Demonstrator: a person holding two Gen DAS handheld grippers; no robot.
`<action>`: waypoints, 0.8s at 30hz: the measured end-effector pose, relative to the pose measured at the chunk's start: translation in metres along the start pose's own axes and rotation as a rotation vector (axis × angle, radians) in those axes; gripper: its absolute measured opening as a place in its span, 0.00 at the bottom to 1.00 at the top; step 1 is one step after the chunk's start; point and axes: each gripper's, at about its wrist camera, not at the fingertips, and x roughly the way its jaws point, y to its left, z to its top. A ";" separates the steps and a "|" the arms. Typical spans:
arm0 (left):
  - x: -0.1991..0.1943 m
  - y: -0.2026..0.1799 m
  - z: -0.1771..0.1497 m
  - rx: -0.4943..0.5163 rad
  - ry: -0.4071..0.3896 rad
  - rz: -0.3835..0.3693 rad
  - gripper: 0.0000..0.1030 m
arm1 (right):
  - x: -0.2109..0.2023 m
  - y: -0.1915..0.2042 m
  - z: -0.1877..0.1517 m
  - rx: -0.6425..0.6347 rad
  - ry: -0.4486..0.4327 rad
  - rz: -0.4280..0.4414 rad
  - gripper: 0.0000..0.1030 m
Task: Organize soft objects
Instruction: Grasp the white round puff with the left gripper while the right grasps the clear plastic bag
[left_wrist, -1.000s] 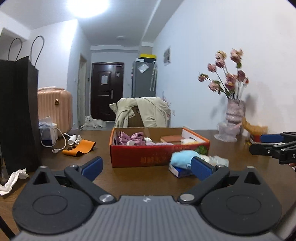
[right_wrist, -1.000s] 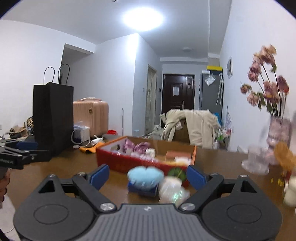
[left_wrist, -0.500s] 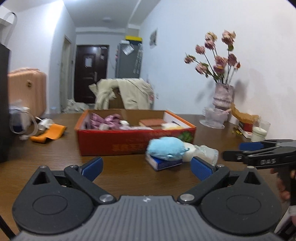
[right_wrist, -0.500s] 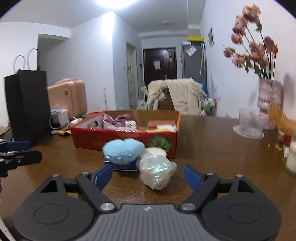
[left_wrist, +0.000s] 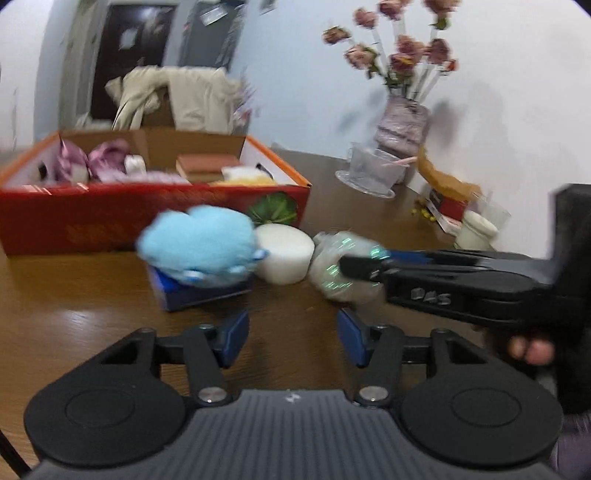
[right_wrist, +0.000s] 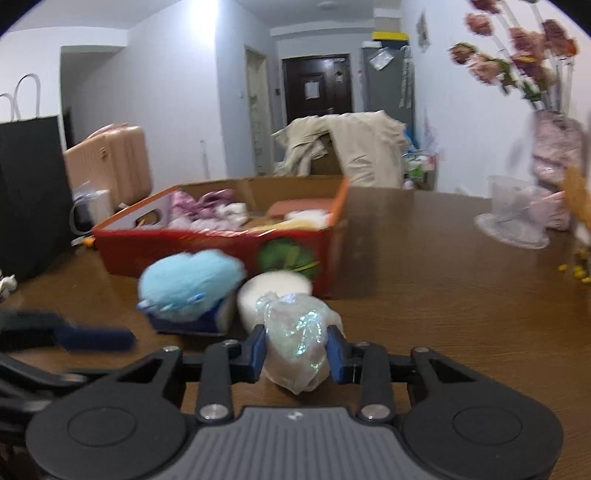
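Closing on the iridescent pouch (right_wrist: 295, 345), the right gripper (right_wrist: 295, 349) has just brought its jaws in until both blue pads meet the crinkled sides; the pouch sits on the table (right_wrist: 443, 314), touching a white round block (right_wrist: 273, 291) behind it. Judgement: squeeze lightly and lift straight up, so the block is not dragged along. The left gripper (left_wrist: 291, 334) has also been narrowing, yet its jaws stand apart with nothing between them, short of the blue plush (left_wrist: 199, 242), which rests on a small blue box (left_wrist: 199, 293). Beyond stands the red cardboard box (right_wrist: 207, 254), open-topped and partly filled; its near wall must be cleared on the way in. Bare tabletop lies to the right, before the vase (left_wrist: 400, 123).
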 end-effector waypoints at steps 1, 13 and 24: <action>0.010 -0.007 0.002 -0.019 0.011 0.021 0.55 | -0.003 -0.007 0.002 0.010 -0.009 -0.009 0.32; 0.097 -0.047 0.029 -0.045 -0.029 0.346 0.62 | -0.018 -0.051 0.004 0.093 -0.052 -0.047 0.33; 0.067 -0.055 0.018 -0.080 -0.063 0.313 0.48 | -0.040 -0.037 -0.007 0.084 -0.055 -0.024 0.33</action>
